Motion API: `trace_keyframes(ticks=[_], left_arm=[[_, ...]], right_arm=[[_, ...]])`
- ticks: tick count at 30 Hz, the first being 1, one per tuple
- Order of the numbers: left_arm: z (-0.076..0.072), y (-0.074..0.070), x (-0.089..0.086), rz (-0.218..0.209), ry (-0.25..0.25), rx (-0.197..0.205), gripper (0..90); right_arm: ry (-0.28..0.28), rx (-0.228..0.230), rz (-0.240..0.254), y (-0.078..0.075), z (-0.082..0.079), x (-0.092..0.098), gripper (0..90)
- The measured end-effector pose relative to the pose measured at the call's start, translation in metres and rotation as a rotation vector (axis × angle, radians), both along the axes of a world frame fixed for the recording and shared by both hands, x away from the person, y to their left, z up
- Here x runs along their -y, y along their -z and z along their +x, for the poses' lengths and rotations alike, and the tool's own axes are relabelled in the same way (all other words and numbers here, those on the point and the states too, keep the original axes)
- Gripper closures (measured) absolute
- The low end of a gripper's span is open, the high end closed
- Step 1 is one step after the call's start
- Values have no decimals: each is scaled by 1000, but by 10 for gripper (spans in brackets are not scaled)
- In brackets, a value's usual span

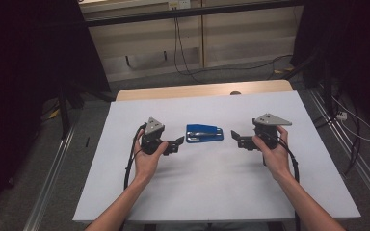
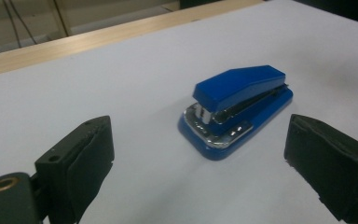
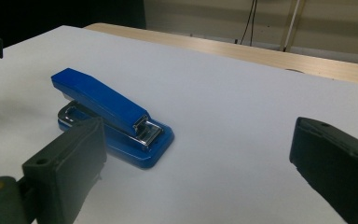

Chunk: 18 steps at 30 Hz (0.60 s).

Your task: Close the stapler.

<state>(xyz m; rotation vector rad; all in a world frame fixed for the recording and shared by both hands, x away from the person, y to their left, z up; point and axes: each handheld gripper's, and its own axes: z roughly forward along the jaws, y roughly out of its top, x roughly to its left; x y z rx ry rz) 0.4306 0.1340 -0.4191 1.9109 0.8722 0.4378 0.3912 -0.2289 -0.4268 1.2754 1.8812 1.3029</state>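
A blue stapler [image 1: 204,133] with a chrome inner arm lies flat on the white table top [image 1: 197,192], between my two grippers. My left gripper [image 1: 177,144] is held just left of it, pointing right, open and empty. My right gripper [image 1: 236,137] is a little to the stapler's right, pointing left, also open and empty. In the left gripper view the stapler [image 2: 235,105] lies just beyond the gap of the wide-apart jaws [image 2: 199,140], untouched. In the right gripper view the stapler [image 3: 112,116] sits ahead and left, partly behind the left jaw of the gripper [image 3: 198,128].
The table's far wooden edge [image 1: 202,90] runs behind the stapler. Beyond it are a pale wall panel and hanging cables [image 1: 178,43]. Floor rails [image 1: 53,178] flank the table, with dark curtains at both sides.
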Motion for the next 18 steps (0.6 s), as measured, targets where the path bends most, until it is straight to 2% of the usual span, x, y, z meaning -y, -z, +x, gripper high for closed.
trace_keyframes(ticks=[2, 4, 6, 7, 11, 14, 18], left_arm=[[-2, -2, -3, -7, 0, 9, 83], [-6, -4, -6, 9, 9, 15, 83], [-10, -6, -10, 18, -3, 36, 78], [-11, -6, -12, 5, -13, 36, 75], [-17, -10, -20, 12, -11, 50, 66], [-22, -11, -25, 20, -9, 70, 63], [-29, -10, -31, -13, -11, 68, 63]], right_arm=[[3, 1, 4, 0, -2, 1, 37], [10, 5, 15, 1, -6, 3, 39], [19, 9, 20, 1, -9, 5, 39], [21, 8, 18, 1, -11, 6, 37], [44, 24, -3, 2, -16, 8, 39], [51, 55, -14, 1, -20, 10, 39], [57, 60, -16, 0, -27, 13, 39]])
